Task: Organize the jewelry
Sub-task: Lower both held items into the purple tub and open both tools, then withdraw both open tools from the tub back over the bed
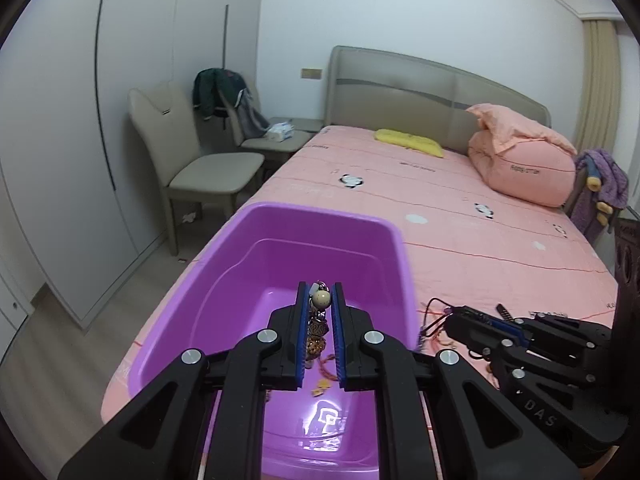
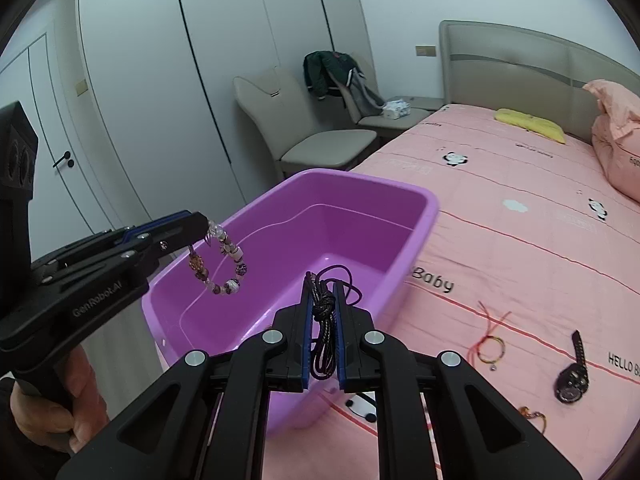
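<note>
Pink bedding (image 2: 520,240) with panda prints serves as the work surface, and a purple tub (image 2: 424,208) sits on it as the collecting bin for the jewelry.

Both grippers carry something. The left gripper (image 1: 321,300) is closed narrowly on a beaded bracelet (image 2: 224,260), which in the right wrist view hangs as a loop below its fingertips, over the near-left part of the tub's hollow. Pinching it at 1 point lets the rest dangle free, so loosening the grip should drop it straight in rather than on the rim. A few small pieces (image 1: 320,388) already lie on the tub floor directly under this gripper, though they are too small to identify.

The right gripper (image 2: 322,304) is clamped on a black braided cord (image 2: 325,308), its knot between the blue pads (image 2: 307,320) and its loops spilling forward past the fingertips. It sits at the tub's near wall, just short of the hollow; my guess is it needs to go slightly forward before letting go.

To the right of the right gripper, on the bedding, lie a red and gold string bracelet (image 2: 490,348), a black wristwatch (image 2: 573,376) and, nearer, a small gold piece (image 2: 534,416). These remain outside the tub, so the sorting looks partway done.
</note>
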Available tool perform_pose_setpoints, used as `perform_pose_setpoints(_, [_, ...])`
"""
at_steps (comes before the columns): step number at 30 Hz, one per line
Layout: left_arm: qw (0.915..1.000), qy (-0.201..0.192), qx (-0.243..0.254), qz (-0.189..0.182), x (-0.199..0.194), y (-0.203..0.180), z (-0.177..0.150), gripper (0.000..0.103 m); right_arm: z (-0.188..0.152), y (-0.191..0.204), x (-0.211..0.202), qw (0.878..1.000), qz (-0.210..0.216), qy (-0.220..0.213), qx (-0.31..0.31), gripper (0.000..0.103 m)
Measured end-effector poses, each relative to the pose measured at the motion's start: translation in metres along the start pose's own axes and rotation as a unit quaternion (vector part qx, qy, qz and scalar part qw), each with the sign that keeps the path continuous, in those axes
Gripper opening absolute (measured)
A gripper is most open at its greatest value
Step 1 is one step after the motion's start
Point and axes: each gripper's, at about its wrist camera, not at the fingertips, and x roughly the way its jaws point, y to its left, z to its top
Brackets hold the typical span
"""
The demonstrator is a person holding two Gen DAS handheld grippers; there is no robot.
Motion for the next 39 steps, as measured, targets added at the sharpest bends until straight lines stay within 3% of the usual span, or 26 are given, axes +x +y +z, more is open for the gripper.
perform_pose_setpoints(13, [0.9951,0.079,-0.053,0.026,0.054,0.059,-0.026,0.011,0.017,0.033,0.069,0.997,0.030,0.076,-0.019,0.009])
perform_pose_setpoints(23, [0.9838,0.158,-0.071,0.044,0.085,0.073,-0.033,0.012,0.013,0.036,0.103,0.991,0.007,0.133,-0.028,0.010])
perform_pose_setpoints(24, [0.9836,0.158,-0.071,0.048,0.086,0.071,-0.032,0.014,0.012,0.038,0.105,0.990,0.002,0.134,-0.030,0.012])
perform_pose_setpoints(26, [0.9836,0.156,-0.072,0.056,0.083,0.072,-0.030,0.035,0.010,0.038,0.105,0.990,-0.005,0.134,-0.036,0.022])
perform_pose_setpoints(27, [0.9838,0.152,-0.072,0.061,0.081,0.072,-0.029,0.060,0.010,0.037,0.105,0.990,-0.007,0.133,-0.036,0.027])
perform_pose_setpoints(28, [0.9841,0.147,-0.073,0.069,0.079,0.072,-0.029,0.074,0.010,0.036,0.104,0.991,-0.009,0.132,-0.034,0.039])
perform_pose_setpoints(30, [0.9844,0.136,-0.074,0.083,0.074,0.075,-0.028,0.079,0.010,0.033,0.102,0.991,-0.011,0.128,-0.030,0.044])
perform_pose_setpoints(39, [0.9810,0.145,-0.086,0.096,0.071,0.080,-0.027,0.083,0.010,0.025,0.101,0.991,-0.017,0.127,-0.026,0.045])
